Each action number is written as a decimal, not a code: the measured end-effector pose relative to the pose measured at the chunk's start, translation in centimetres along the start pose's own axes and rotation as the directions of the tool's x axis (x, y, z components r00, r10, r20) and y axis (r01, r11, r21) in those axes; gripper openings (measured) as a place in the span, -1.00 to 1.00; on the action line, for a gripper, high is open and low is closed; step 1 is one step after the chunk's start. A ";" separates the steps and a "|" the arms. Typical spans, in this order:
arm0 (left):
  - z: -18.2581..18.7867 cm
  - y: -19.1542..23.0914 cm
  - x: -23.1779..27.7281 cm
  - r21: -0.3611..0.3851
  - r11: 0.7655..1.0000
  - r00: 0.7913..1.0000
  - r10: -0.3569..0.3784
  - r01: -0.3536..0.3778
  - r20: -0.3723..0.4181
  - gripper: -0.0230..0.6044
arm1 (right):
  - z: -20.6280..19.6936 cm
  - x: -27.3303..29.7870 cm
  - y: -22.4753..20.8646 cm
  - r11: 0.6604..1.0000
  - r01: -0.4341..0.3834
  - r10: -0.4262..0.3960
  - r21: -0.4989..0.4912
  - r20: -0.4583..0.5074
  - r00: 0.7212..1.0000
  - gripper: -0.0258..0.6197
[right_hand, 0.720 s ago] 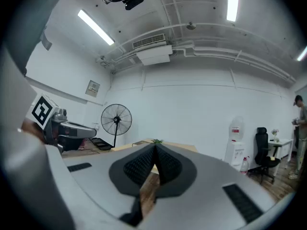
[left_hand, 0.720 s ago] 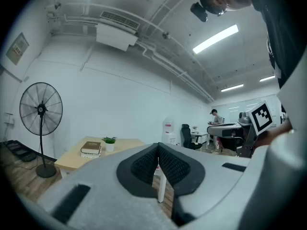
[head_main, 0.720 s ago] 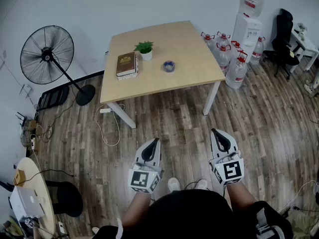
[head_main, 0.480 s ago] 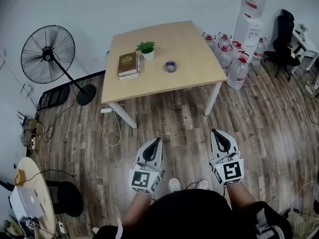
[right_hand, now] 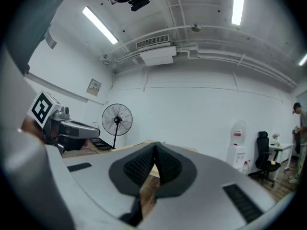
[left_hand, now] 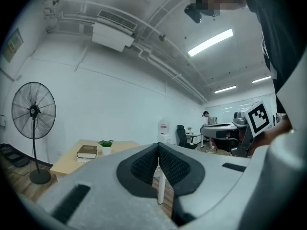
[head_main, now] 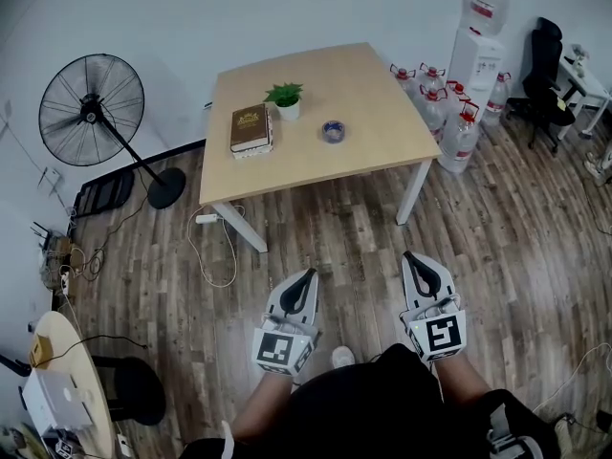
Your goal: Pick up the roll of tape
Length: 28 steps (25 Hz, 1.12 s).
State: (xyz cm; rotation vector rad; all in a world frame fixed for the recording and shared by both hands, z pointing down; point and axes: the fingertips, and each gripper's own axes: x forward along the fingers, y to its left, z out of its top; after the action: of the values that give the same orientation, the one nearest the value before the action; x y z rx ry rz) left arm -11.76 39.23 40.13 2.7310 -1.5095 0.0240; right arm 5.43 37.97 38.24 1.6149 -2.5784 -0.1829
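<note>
The roll of tape (head_main: 332, 131) lies flat on the wooden table (head_main: 382, 113), a small bluish ring right of the plant. Both grippers are held level above the floor, well short of the table. My left gripper (head_main: 308, 274) is shut with nothing between its jaws, and my right gripper (head_main: 409, 255) is shut and empty too. In the left gripper view the left gripper (left_hand: 158, 146) points toward the table (left_hand: 67, 158); the tape is not visible there. In the right gripper view the right gripper (right_hand: 156, 145) hides most of the table.
A brown book (head_main: 251, 127) and a small potted plant (head_main: 286, 98) sit on the table left of the tape. A standing fan (head_main: 93, 98) is at the left. Water bottles (head_main: 457, 122) and a dispenser (head_main: 476, 36) stand right of the table. A round side table (head_main: 57, 381) is at lower left.
The table and everything on it sit slightly lower and nearer in the head view. Both grippers have dropped a little in the picture and stay shut.
</note>
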 end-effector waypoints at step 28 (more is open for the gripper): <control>-0.9 11.2 13.2 -0.079 0.995 0.996 0.054 -0.059 -0.066 -0.93 | -2.8 15.9 -5.2 0.990 -0.092 0.097 0.105 -0.044 0.994 -0.93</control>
State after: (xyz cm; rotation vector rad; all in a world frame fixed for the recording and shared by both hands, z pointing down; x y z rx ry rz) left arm -14.22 22.09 41.49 2.5993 -1.5360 0.0495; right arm 3.57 21.24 40.46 1.5043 -2.6601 -0.0036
